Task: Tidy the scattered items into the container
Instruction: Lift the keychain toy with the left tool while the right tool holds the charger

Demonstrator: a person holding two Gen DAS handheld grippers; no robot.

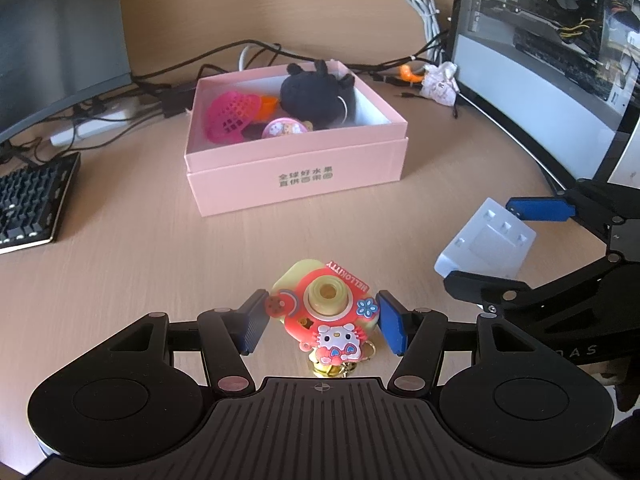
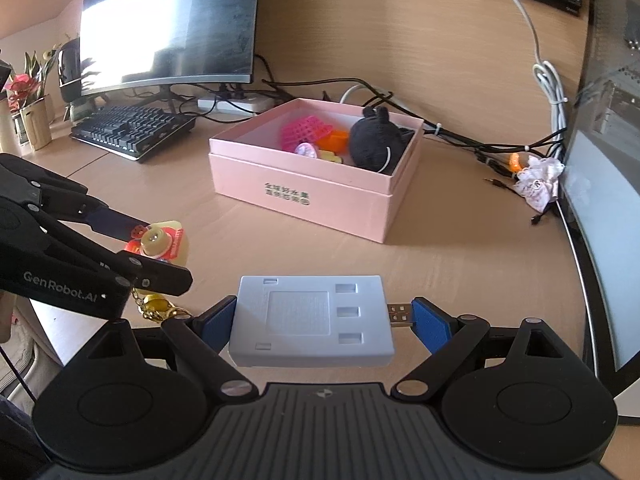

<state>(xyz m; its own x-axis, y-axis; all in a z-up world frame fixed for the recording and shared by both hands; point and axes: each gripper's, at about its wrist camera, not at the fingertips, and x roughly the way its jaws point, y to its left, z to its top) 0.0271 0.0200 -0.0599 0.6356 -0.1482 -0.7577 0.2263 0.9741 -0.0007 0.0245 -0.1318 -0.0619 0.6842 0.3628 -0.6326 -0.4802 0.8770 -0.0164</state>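
A red and yellow Hello Kitty toy camera (image 1: 324, 312) with a gold bell on a chain sits between the blue pads of my left gripper (image 1: 323, 320), which is shut on it from both sides. Seen from the right wrist, the toy camera (image 2: 162, 242) is in the left gripper (image 2: 160, 252) at the left. My right gripper (image 2: 324, 322) is shut on a pale grey USB box (image 2: 310, 316), its right pad against the plug. The USB box (image 1: 486, 240) appears tilted. The open pink box (image 1: 296, 176) (image 2: 300, 204) ahead holds a black plush (image 1: 312, 96), a pink mesh basket (image 1: 232, 116) and small toys.
A keyboard (image 1: 32, 204) and monitor (image 2: 168, 28) stand at the left. Cables (image 1: 240, 50) run behind the box. A computer case (image 1: 552, 40) lines the right side, with a small white lace pouch (image 2: 538, 180) beside it. Bare desk lies between the grippers and the box.
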